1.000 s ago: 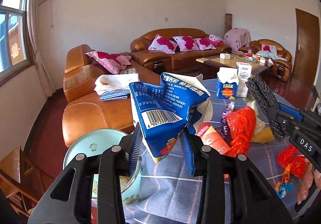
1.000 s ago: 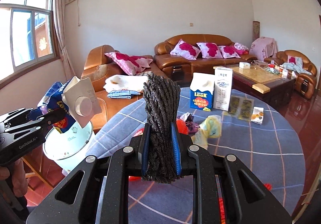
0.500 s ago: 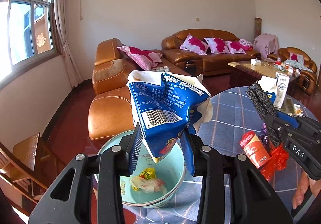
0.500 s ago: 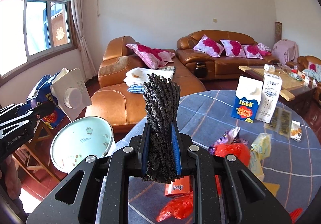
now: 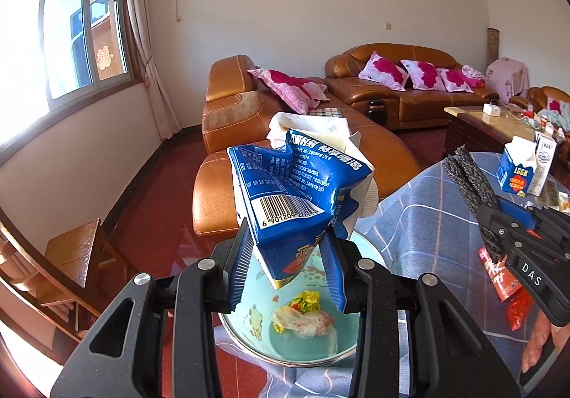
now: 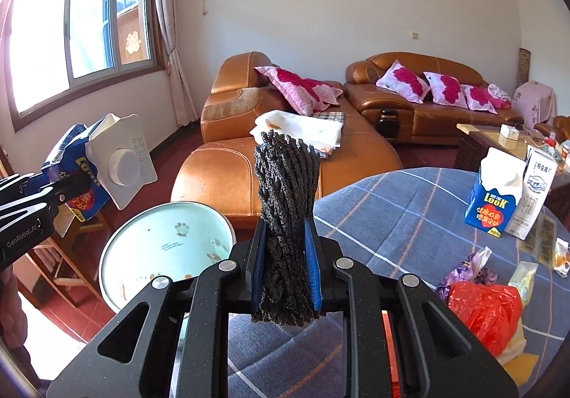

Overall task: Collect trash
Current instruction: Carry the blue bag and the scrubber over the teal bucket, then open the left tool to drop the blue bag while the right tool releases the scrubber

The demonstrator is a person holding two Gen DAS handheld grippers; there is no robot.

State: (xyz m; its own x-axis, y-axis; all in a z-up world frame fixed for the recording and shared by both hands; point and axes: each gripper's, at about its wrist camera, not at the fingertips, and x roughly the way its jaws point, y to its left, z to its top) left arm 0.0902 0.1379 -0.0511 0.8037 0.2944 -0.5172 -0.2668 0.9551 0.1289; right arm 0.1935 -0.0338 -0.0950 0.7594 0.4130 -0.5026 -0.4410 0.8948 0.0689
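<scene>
My left gripper (image 5: 288, 273) is shut on a crushed blue milk carton (image 5: 295, 195) and holds it above a pale green basin (image 5: 260, 334) that has wrappers in it. The carton also shows at the left of the right wrist view (image 6: 103, 170). My right gripper (image 6: 285, 277) is shut on a black knitted scrubber (image 6: 285, 205), held upright beside the basin (image 6: 156, 241). The scrubber shows at the right of the left wrist view (image 5: 470, 184).
A round table with a blue checked cloth (image 6: 409, 212) holds a red plastic bag (image 6: 488, 312), an upright blue carton (image 6: 493, 198), a white carton (image 6: 534, 198) and small wrappers. Brown leather sofas (image 6: 270, 155) stand behind. A wooden stool (image 5: 74, 259) is at the left.
Both grippers have swung left with their loads. The left gripper with the carton now hangs over the basin, whose inside has come into view.
</scene>
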